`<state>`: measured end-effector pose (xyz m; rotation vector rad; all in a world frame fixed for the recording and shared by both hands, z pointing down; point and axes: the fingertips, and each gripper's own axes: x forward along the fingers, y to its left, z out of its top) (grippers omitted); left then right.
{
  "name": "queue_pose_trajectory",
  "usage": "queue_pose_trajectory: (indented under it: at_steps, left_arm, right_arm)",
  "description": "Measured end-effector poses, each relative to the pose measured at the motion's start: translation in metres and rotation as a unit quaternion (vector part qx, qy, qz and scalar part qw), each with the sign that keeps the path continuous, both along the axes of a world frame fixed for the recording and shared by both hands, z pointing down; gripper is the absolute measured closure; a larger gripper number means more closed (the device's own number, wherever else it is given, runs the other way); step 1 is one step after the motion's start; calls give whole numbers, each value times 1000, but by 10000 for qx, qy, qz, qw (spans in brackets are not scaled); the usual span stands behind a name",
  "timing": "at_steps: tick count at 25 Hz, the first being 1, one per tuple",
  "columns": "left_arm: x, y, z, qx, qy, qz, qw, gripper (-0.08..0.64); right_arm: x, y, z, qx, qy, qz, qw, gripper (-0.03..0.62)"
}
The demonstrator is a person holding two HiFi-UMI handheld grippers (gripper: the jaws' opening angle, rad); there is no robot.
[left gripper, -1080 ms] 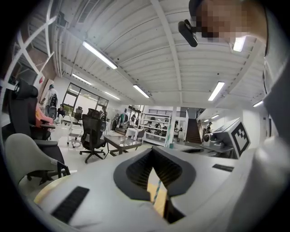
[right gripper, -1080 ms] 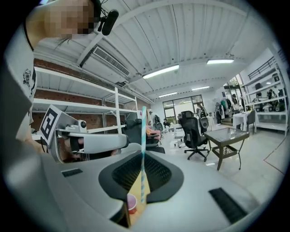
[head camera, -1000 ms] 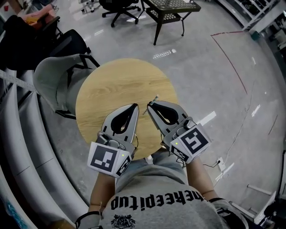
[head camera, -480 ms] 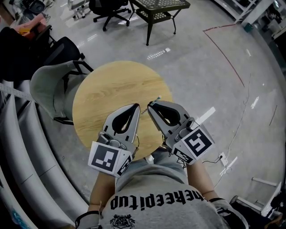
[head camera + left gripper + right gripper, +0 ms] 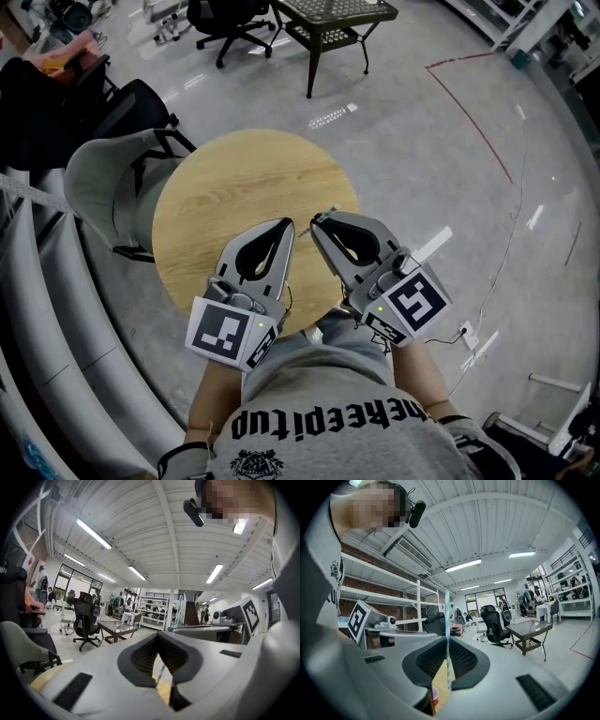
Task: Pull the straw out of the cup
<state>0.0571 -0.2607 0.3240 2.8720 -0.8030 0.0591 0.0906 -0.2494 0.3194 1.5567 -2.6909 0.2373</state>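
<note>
Both grippers hover close together over the near edge of a round wooden table point(image 5: 234, 178). My right gripper point(image 5: 317, 221) is shut on a thin teal-and-white striped straw point(image 5: 325, 214). In the right gripper view the straw point(image 5: 447, 616) stands upright, pinched at the tips of the right gripper point(image 5: 447, 638). A small red cup point(image 5: 435, 696) shows low down through the jaw gap; the head view hides it. My left gripper point(image 5: 286, 223) is shut with nothing seen between its tips. Through the left gripper point(image 5: 158, 638) opening a piece of the straw point(image 5: 161, 671) is visible.
A grey shell chair point(image 5: 103, 187) stands against the table's left side. Farther off are a black metal side table point(image 5: 333, 19) and a black office chair point(image 5: 225, 14). A red line point(image 5: 478, 122) and a cable cross the grey floor on the right.
The head camera shifted a little, so the table sits slightly lower left in view. Both grippers stay shut and side by side, with the straw still in the right one.
</note>
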Motion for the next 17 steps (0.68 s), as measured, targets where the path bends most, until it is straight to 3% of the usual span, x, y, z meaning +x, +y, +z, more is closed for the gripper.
queue_pose_trajectory:
  at_steps: [17]
  left_arm:
    - [-7, 4, -3, 17, 15, -161, 9999, 520]
  right_arm:
    - [-4, 2, -8, 82, -45, -117, 9999, 551]
